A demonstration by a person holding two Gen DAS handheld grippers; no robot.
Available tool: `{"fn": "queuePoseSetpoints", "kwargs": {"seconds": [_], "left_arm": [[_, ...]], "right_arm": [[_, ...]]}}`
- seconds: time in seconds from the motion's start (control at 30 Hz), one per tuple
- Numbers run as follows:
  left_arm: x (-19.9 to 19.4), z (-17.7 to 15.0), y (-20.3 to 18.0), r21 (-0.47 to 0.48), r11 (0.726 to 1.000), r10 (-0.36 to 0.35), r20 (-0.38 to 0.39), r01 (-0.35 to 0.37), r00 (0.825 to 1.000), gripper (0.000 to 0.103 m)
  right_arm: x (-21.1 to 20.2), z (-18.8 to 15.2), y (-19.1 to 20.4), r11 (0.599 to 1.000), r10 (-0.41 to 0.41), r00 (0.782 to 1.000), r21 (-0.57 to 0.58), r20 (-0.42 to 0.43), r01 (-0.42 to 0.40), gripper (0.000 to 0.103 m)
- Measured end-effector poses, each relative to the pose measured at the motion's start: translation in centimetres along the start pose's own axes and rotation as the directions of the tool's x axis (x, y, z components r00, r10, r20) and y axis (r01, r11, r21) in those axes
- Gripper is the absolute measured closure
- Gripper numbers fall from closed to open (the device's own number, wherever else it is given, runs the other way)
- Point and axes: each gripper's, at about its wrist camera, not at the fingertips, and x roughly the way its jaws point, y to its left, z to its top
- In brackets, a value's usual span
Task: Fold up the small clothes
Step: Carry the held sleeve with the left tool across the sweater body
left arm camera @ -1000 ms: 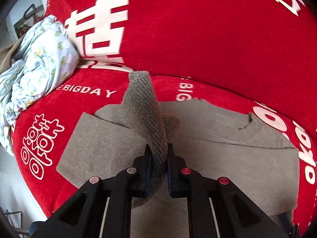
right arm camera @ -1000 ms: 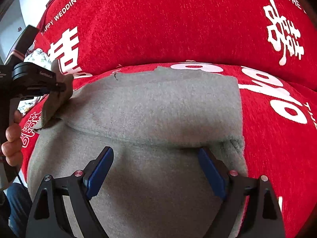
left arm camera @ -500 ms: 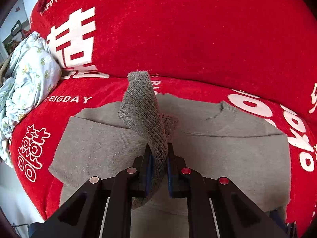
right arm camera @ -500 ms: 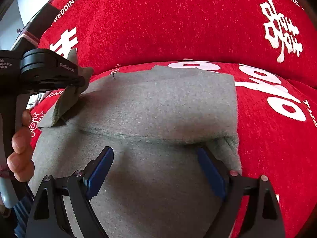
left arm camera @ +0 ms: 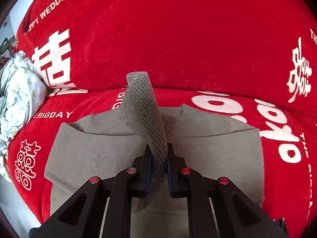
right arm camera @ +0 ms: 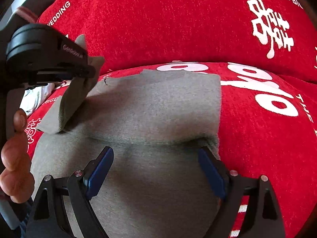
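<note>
A small grey knit garment [left arm camera: 208, 150] [right arm camera: 158, 115] lies spread on a red sofa seat. My left gripper [left arm camera: 158, 154] is shut on its ribbed sleeve cuff [left arm camera: 142, 109], which stands up from the jaws and is lifted over the garment's body. In the right wrist view the same left gripper [right arm camera: 87, 73] hangs at the garment's left side with the sleeve [right arm camera: 73, 103] draped below it. My right gripper [right arm camera: 156, 158] stands open just above the garment's near half, its blue pads [right arm camera: 101, 168] wide apart with only flat cloth below them.
The red sofa [left arm camera: 178, 39] has white printed lettering on seat and backrest. A crumpled pale floral cloth [left arm camera: 17, 91] lies at the seat's left end. A person's hand [right arm camera: 13, 158] holds the left gripper's handle.
My left gripper has carried the sleeve cuff to the right, over the garment's body. The right gripper has stayed where it was, still open.
</note>
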Motion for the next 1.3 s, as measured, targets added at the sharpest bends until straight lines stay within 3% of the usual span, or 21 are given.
{"fn": "queuePoseSetpoints", "kwargs": {"seconds": [0.37,0.93,1.3], "left_arm": [[0.6,-0.4,-2.8,0.043,0.996,-0.072,-0.024,0.073,0.997,0.090],[1.9,-1.2,-4.8,0.079,0.989,-0.123,-0.046,0.126,0.991,0.090],[2.6,-1.6,-5.2,0.074,0.983,-0.165,-0.062,0.169,0.984,0.090]], "right_arm": [[-0.9,-0.1,-0.6,1.000,0.005,1.000,0.012,0.011,-0.005,0.013],[-1.7,-0.1,-1.6,0.996,-0.091,0.996,-0.001,0.026,0.091,0.013],[-3.3,0.1,-2.9,0.980,-0.193,0.980,-0.034,0.055,0.195,0.013]]}}
